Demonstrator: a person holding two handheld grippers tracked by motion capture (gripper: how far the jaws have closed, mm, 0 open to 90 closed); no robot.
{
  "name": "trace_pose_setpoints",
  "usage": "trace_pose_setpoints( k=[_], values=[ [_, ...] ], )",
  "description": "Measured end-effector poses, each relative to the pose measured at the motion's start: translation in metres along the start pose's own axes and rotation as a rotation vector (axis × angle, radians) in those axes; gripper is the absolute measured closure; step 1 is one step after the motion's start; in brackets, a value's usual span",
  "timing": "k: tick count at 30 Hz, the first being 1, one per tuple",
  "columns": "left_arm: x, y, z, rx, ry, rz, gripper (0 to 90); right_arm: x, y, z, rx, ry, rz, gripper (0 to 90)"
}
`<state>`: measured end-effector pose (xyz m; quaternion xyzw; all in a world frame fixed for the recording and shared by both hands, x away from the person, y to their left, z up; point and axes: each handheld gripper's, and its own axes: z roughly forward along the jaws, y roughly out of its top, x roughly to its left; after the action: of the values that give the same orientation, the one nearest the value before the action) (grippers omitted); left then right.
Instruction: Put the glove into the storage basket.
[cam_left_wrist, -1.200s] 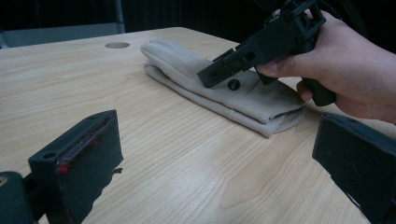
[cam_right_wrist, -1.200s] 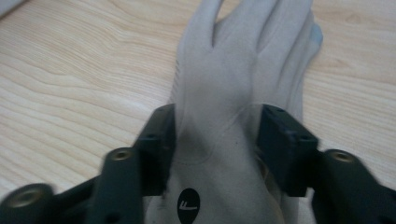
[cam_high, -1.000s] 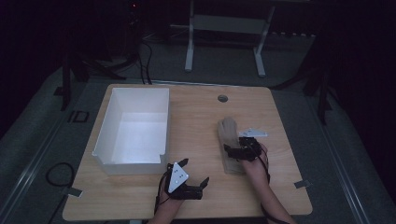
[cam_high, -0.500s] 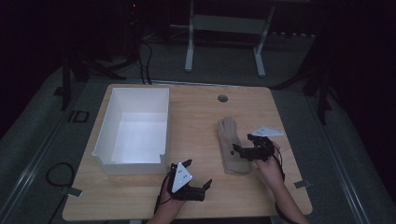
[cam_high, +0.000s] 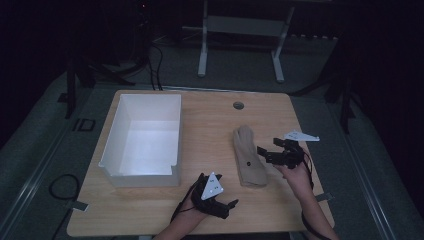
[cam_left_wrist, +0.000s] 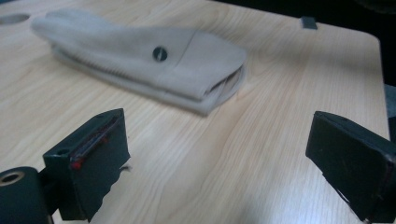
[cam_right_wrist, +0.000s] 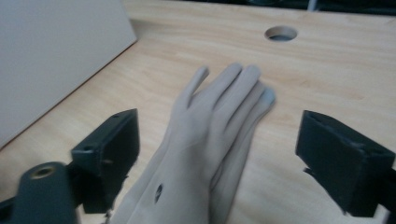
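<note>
Gloves (cam_high: 248, 157) lie stacked flat on bench (cam_high: 210, 125), right of box (cam_high: 142, 137). Right tool (cam_high: 267, 154), jaws apart, sits over them mid-length; left tool (cam_high: 222, 205), jaws apart, near cuff. Risk: pinching just the top glove, splitting the pair. Versus earlier: right tool moved back left over gloves.

Black grippers with blocky fingers (cam_left_wrist: 93, 163), grey three-cornered plates, trailing cables.

Gloves (cam_left_wrist: 140, 60): beige cloth, matt, soft suede-like nap, ribbed seam along one edge, small dark round stud. Counter (cam_high: 210, 120): pale wood-grain surface, smooth, faint sheen. Box (cam_high: 145, 140): white, smooth, matt walls. Fingers (cam_left_wrist: 93, 168) of the left gripper: black, matt, plastic-looking.
</note>
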<state>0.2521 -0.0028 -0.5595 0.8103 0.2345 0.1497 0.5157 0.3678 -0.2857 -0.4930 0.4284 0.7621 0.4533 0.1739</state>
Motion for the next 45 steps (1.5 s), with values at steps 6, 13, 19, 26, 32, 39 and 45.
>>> trace_pose_setpoints(
  k=[6, 13, 19, 26, 32, 39, 45],
  values=[
    [0.010, 0.015, 0.018, 0.009, -0.089, 0.049, 14.8, -0.007, 0.010, 0.013, -0.007, -0.001, 0.017, 22.8],
    [0.015, 0.036, 0.048, 0.100, -0.170, 0.182, 21.5, -0.015, 0.020, 0.043, 0.035, -0.019, 0.027, 29.8],
    [0.019, 0.041, 0.066, 0.149, -0.194, 0.247, 32.0, -0.015, 0.025, 0.063, 0.055, -0.015, 0.032, 34.7],
    [0.023, 0.039, 0.081, 0.207, -0.236, 0.260, 47.9, -0.011, 0.021, 0.077, 0.071, 0.000, 0.037, 40.3],
    [0.029, 0.036, 0.091, 0.245, -0.234, 0.228, 58.1, -0.009, 0.018, 0.077, 0.058, -0.001, 0.037, 44.5],
    [0.030, 0.042, 0.091, 0.243, -0.209, 0.190, 85.1, -0.008, 0.016, 0.077, 0.064, -0.012, 0.027, 48.7],
    [0.030, 0.044, 0.081, 0.233, -0.215, 0.173, 88.1, -0.012, 0.017, 0.079, 0.077, -0.037, 0.041, 49.1]
  ],
)
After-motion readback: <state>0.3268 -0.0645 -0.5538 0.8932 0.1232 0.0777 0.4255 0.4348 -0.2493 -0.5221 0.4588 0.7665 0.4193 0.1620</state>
